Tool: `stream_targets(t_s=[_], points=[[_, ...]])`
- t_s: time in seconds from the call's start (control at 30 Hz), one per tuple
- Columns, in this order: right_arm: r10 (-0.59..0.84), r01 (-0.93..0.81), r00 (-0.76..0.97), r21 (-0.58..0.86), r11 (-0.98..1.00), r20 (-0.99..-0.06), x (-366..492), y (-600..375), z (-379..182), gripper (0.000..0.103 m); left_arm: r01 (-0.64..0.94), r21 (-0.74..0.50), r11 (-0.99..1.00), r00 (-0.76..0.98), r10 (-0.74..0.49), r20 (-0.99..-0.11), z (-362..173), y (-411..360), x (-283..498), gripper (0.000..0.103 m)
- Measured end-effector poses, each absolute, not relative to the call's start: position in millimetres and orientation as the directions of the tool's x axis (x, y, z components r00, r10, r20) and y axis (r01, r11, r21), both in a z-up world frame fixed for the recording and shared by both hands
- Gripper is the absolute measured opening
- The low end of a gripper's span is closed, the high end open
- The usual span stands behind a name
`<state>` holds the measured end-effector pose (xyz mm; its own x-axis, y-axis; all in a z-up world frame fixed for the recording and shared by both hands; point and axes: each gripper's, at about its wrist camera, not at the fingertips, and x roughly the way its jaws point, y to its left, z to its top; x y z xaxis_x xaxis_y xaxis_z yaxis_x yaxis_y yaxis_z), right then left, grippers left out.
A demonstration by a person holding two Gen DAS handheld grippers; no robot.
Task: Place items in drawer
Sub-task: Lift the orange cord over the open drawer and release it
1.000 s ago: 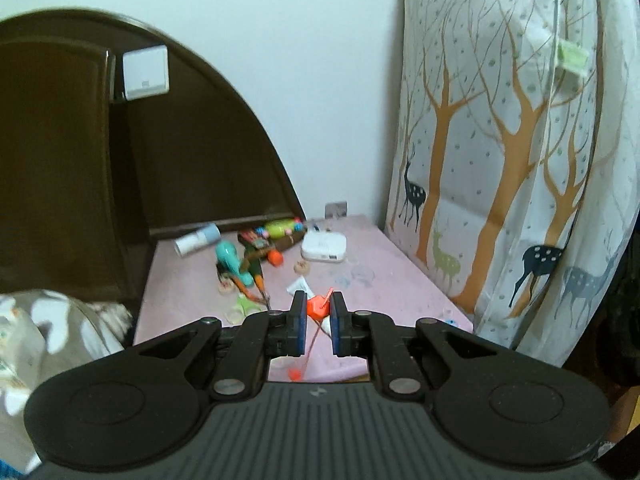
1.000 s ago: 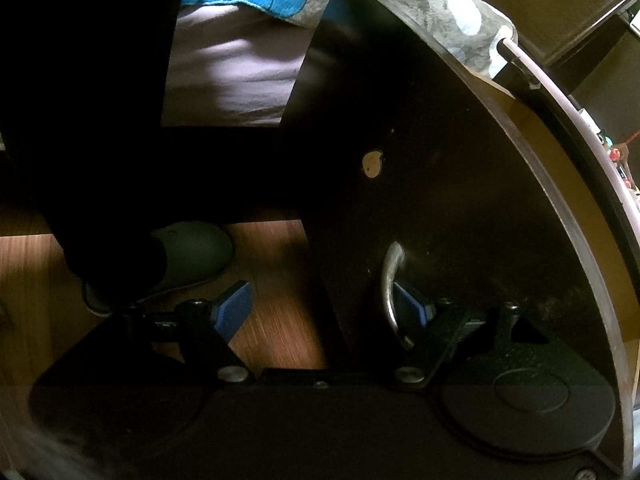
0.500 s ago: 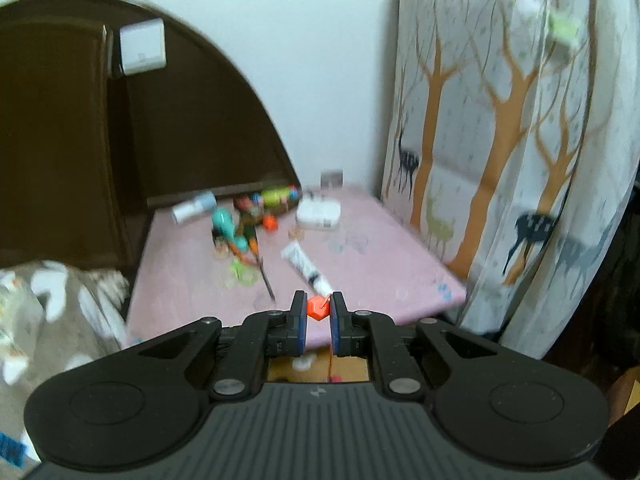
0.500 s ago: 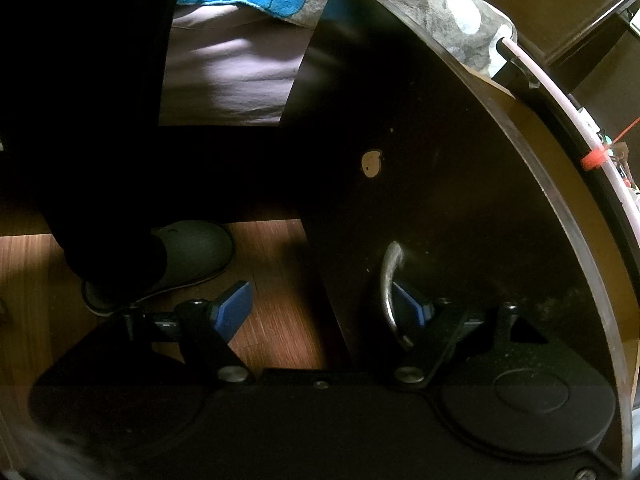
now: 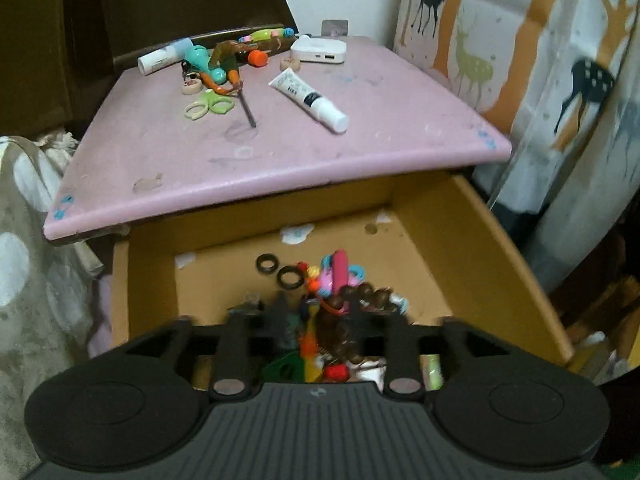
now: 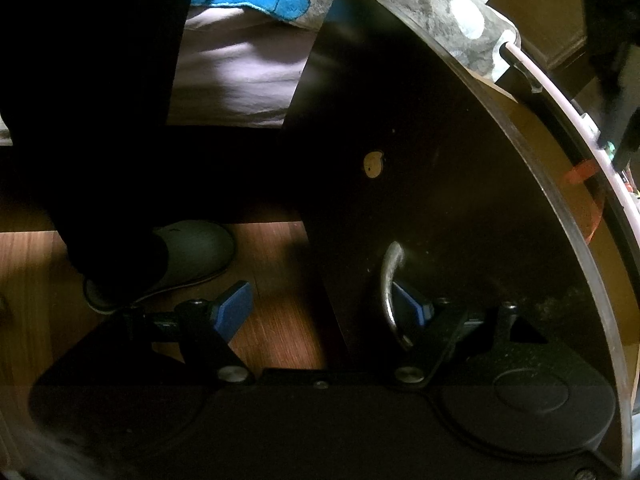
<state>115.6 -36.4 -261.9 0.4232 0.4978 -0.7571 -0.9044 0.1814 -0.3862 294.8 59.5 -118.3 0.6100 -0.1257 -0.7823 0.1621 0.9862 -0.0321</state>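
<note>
The wooden drawer (image 5: pixel 460 240) stands pulled out under the pink tabletop (image 5: pixel 280 152). Inside it lie black rings (image 5: pixel 290 278), a pink toy (image 5: pixel 340 272), brown beads (image 5: pixel 360 296) and other small items. My left gripper (image 5: pixel 318 304) hangs over this pile with its jaws opening and blurred. An orange tag (image 5: pixel 308 346) sits loose below them, no pad on it. The right wrist view shows the orange tag (image 6: pixel 580 172) with its string at the drawer's rim. My right gripper (image 6: pixel 324 304) is open, one finger hooked behind the metal handle (image 6: pixel 388 292) of the dark drawer front (image 6: pixel 440 160).
On the tabletop lie a white tube (image 5: pixel 308 100), green scissors (image 5: pixel 208 106), a white power bank (image 5: pixel 318 50) and several toys at the back. A deer-print curtain (image 5: pixel 560 60) hangs right. A person's slipper (image 6: pixel 192 252) rests on the wood floor beside the drawer front.
My left gripper dropped from above the tabletop to over the drawer and tilted down. Its jaws parted and let go of the orange tag. The right gripper stayed put.
</note>
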Motion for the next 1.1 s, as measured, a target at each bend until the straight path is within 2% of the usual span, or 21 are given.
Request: stream_targets(t_s=[0.03,0.57,0.87,1.1], points=[[0.497,-0.904,0.423,-0.386,0.183,-0.757,115.3,-36.4,-261.8,0.075,0.151,-0.04,0.988,0.613,-0.125,-0.78,-118.6,62.1,292.4,0.063],[0.494,-0.904,0.425,-0.38,0.195,-0.758,114.7,-34.7,-261.3,0.075,0.157,0.031,0.987,0.666,-0.083,-0.741,-87.6,43.4,304.1,0.063],[0.5,-0.906,0.422,-0.372,0.201,-0.756,116.1,-35.7,-260.1,0.074,0.166,0.016,0.986,0.684,-0.104,-0.722,-79.0,36.5,334.1,0.063],[0.501,-0.906,0.422,-0.373,0.2,-0.756,117.6,-36.1,-259.5,0.073,0.177,-0.032,0.984,0.722,-0.152,-0.675,-73.6,23.4,380.7,0.063]])
